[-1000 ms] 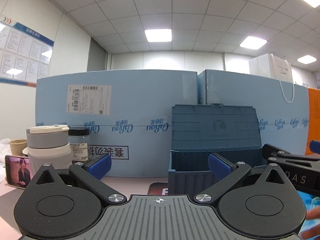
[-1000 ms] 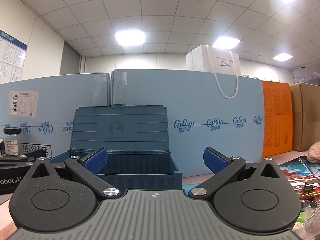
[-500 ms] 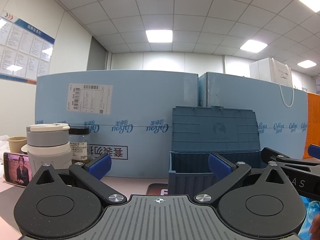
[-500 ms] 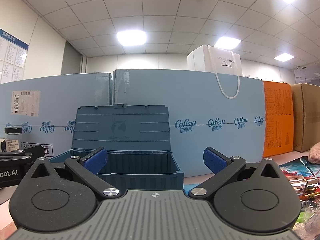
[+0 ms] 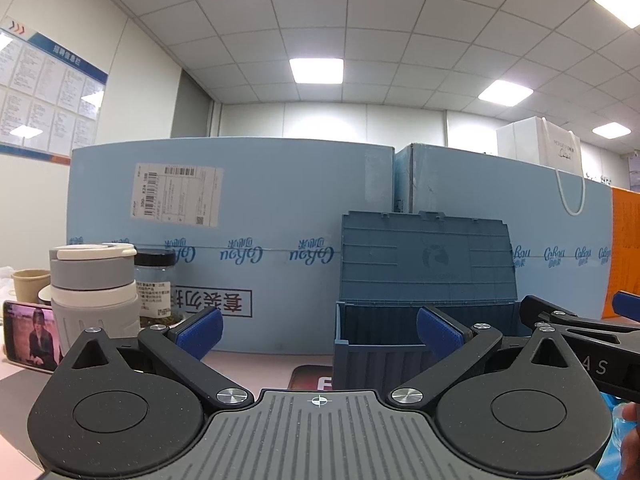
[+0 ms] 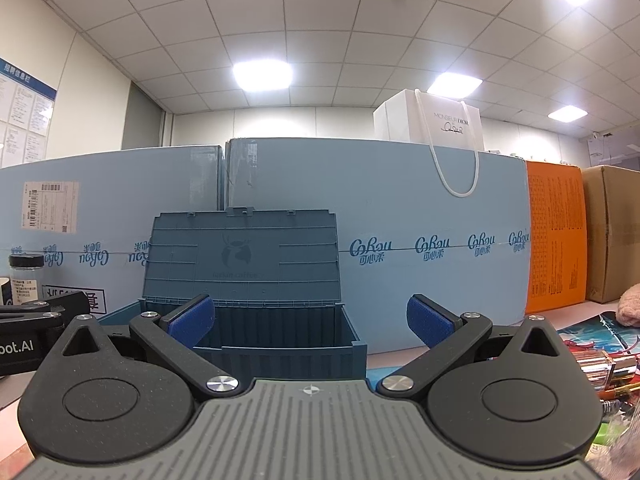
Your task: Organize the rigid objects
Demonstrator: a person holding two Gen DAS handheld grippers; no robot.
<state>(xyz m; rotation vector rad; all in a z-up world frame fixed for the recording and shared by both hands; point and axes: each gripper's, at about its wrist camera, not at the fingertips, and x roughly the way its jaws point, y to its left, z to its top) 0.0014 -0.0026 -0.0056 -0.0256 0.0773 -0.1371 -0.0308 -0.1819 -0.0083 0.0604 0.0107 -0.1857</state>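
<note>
Right wrist view: right gripper (image 6: pixel 308 322), blue pads spread apart, nothing held between them. Storage box (image 6: pixel 280 344), dark blue, lid raised upright against the pale blue cartons (image 6: pixel 400 208), is seen dead ahead and just left of the claw's centre line, mouth open upward.

Rigid items to be sorted: metallic tubes and pens (image 6: pixel 604 376), heaped at the bench's right edge, low and to the right of this claw; their long axes are judged to run roughly crosswise. The right claw is judged the nearer.

Left wrist view: left gripper (image 5: pixel 318 332), pads likewise apart and empty. The same box lies ahead and right of it.

Other entries, left end of bench: grey lidded cup (image 5: pixel 94 284), jar (image 5: pixel 154 280), phone (image 5: pixel 30 334). Nothing is seen standing between either claw and the box.
</note>
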